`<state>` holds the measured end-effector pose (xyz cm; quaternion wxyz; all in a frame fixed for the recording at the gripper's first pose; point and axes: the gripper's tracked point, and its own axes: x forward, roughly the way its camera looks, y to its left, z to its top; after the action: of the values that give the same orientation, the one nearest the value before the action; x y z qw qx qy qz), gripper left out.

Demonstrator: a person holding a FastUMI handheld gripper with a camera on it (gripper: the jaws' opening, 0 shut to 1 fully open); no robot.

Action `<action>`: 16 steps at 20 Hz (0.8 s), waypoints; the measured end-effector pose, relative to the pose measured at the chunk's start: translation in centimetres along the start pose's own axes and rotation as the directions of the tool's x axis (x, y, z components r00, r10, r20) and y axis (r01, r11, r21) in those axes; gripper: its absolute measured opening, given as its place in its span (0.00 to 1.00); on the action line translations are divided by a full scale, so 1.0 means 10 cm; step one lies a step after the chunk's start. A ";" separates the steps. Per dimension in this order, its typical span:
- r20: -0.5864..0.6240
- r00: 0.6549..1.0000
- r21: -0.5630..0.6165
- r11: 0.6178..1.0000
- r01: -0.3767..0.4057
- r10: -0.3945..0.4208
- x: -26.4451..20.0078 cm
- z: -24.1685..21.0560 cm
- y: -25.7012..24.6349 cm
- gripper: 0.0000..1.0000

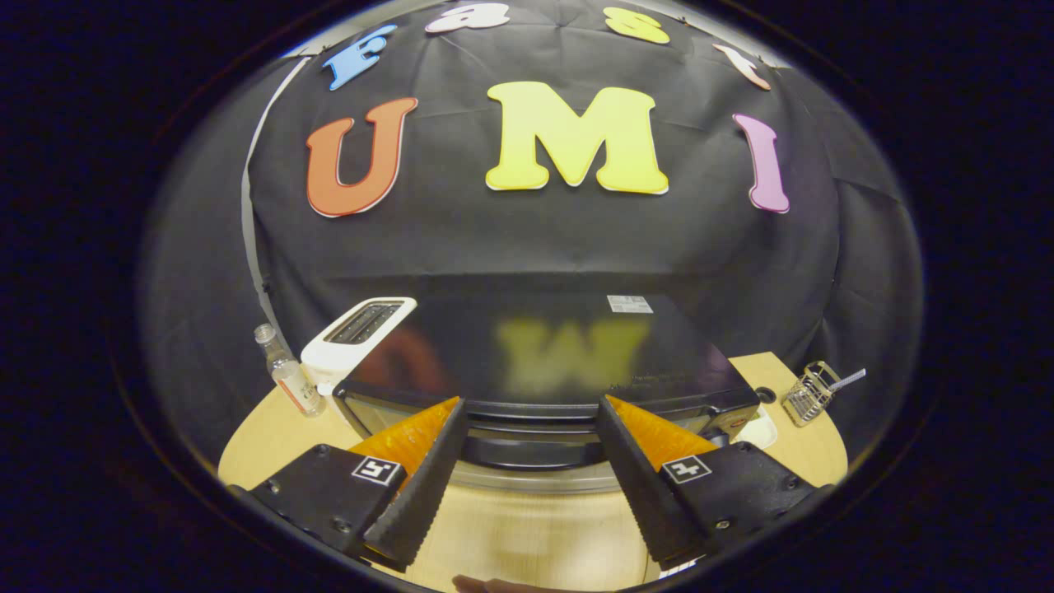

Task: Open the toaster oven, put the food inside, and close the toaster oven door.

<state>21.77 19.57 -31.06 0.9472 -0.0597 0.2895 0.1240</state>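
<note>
Hand-held gripper (531, 405) (fingers apart) above toaster oven (543, 354)

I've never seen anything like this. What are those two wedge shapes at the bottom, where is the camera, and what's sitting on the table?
The wedges are the two fingers of a hand-held gripper; a person carries it, and the camera rides on it, looking forward along the fingers. They stand open, holding nothing. Just ahead is a black toaster oven, its door handle showing between the fingers. Beside it on the wooden table stand a white toaster and a small clear bottle. On the other side sit a small wire basket and a white dish.
</note>
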 end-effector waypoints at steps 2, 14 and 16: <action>0.007 1.000 -0.019 1.000 -0.003 0.003 -0.07 -0.04 0.00 1.00; 0.046 0.999 -0.073 0.997 0.024 -0.020 -0.56 -0.53 0.03 1.00; 0.047 0.999 -0.078 0.997 0.025 -0.022 -0.62 -0.65 0.04 1.00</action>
<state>13.19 17.49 -32.93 0.9519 -0.0975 0.2618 0.1255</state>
